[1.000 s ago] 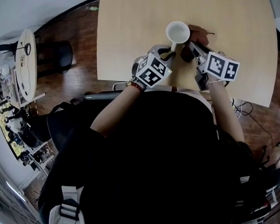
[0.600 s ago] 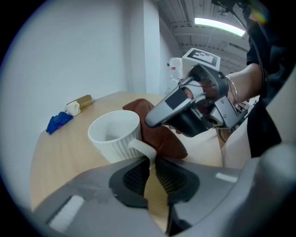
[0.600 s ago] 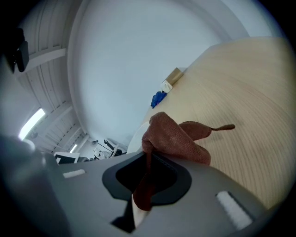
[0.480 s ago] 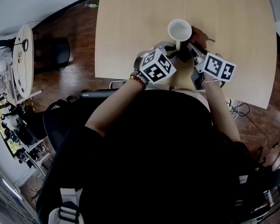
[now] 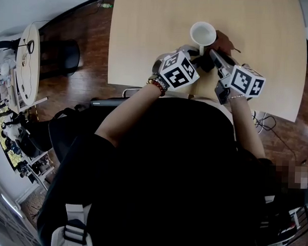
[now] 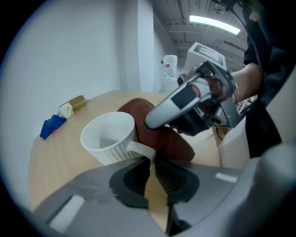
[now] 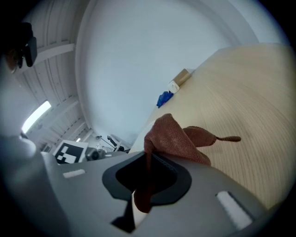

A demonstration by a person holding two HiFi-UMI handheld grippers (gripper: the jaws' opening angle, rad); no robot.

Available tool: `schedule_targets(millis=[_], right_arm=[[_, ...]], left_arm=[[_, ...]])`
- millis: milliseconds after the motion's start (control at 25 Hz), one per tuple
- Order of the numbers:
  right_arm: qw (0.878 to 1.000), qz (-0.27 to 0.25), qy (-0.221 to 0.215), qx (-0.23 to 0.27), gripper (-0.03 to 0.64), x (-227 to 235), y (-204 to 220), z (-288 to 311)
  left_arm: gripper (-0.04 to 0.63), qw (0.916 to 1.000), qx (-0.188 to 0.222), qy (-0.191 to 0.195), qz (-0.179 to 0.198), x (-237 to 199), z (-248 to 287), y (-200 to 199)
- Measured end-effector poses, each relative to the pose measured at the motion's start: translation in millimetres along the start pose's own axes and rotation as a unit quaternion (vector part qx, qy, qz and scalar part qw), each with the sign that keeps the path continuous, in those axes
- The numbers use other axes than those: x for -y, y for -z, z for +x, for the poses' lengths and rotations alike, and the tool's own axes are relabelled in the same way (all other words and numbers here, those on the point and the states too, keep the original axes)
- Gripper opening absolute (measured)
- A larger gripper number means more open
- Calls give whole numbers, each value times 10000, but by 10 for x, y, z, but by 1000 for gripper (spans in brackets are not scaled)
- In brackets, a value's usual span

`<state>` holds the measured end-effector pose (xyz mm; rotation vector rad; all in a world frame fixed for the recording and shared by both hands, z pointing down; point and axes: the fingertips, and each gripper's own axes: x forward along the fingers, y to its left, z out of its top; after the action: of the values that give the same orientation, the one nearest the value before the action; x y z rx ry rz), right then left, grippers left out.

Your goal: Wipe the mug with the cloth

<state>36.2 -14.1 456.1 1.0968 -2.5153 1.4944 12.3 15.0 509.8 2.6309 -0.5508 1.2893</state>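
My left tongs (image 6: 151,163) grip the white ribbed ceramic mug (image 6: 107,137) by its handle. It has shifted slightly right on the pale wooden table (image 5: 147,39). My right tongs (image 7: 147,172), clamped on the rust-brown soft cloth (image 7: 178,139), now hold it against the mug's side, so I judge wiping is under way.

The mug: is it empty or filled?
Empty. The mug shows only a bare white inside in the left gripper view.

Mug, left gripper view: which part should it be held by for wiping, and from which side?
The handle, from the person's side: it juts toward the left tongs as a thin loop that the jaws can pinch, while the ribbed body of the mug looks too wide. That leaves the wall free for the cloth.
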Motion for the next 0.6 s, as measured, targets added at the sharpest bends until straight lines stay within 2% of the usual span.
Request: schedule_targets(millis=[80,240,360,440,600], right_arm=[[9998,-139,-138,-6,34,-128,-22,-54],[9983,-519,-88,-246,34,-150,73,47],[9979,-569,-132,-287,34,-116,117,138],[9970,-604,62,-476,33,22,176,170],[9885,-1009,631,-938,34,319,332,262]], left_arm=[[41,9999,-30,80,82,6,-10,1],[40,9995,-45,188,243,6,-7,-30],[38,9993,-56,204,304,-10,-14,-32],[38,9991,-29,289,315,-8,8,-33],[35,9981,17,379,483,11,42,-72]])
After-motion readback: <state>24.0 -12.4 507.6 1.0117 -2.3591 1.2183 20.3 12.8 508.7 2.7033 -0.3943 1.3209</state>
